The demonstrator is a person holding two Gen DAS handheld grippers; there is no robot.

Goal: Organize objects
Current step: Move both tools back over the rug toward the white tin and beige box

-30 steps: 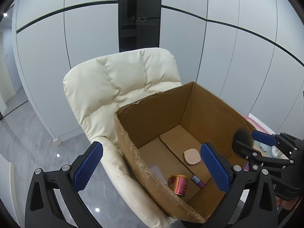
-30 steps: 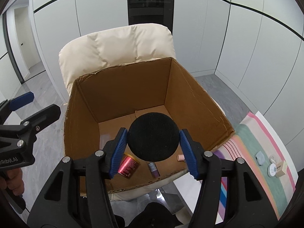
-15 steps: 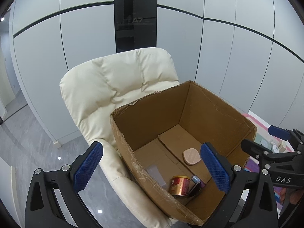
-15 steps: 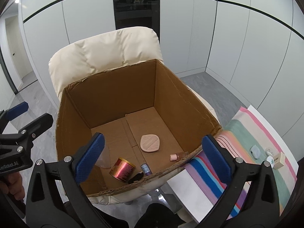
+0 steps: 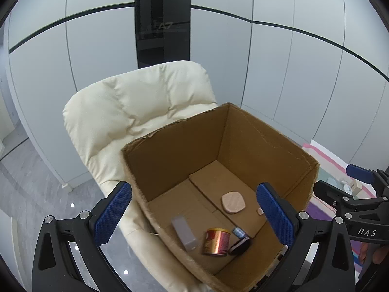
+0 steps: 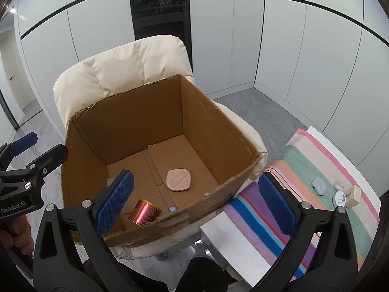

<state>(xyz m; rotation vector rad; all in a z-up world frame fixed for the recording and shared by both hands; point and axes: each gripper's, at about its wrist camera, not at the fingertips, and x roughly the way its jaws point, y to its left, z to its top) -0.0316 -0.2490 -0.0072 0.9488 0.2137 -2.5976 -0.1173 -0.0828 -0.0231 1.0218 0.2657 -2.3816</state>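
Observation:
An open cardboard box (image 5: 175, 141) (image 6: 206, 112) sits on a cream armchair. Inside lie a pink flat pad (image 5: 233, 200) (image 6: 179, 179), a red-gold can on its side (image 5: 217, 241) (image 6: 144, 212), a black round compact (image 5: 239, 245), a grey block (image 5: 184, 233), a small blue-capped bottle (image 5: 237, 231) (image 6: 171, 208) and a small pink bottle (image 5: 260, 211). My left gripper (image 5: 194, 215) is open and empty above the box's near left side. My right gripper (image 6: 194, 199) is open and empty above the box's near right corner.
The cream armchair (image 5: 136, 107) (image 6: 126, 65) holds the box. To the right a striped cloth (image 6: 316, 170) covers a table with a grey pebble-shaped item (image 6: 319, 186), a white round tin (image 6: 340, 199) and a small wooden block (image 6: 353, 195). Grey floor lies on the left.
My right gripper opened and let go of the black round compact, which now lies in the box by the can. The right gripper drew back toward the table.

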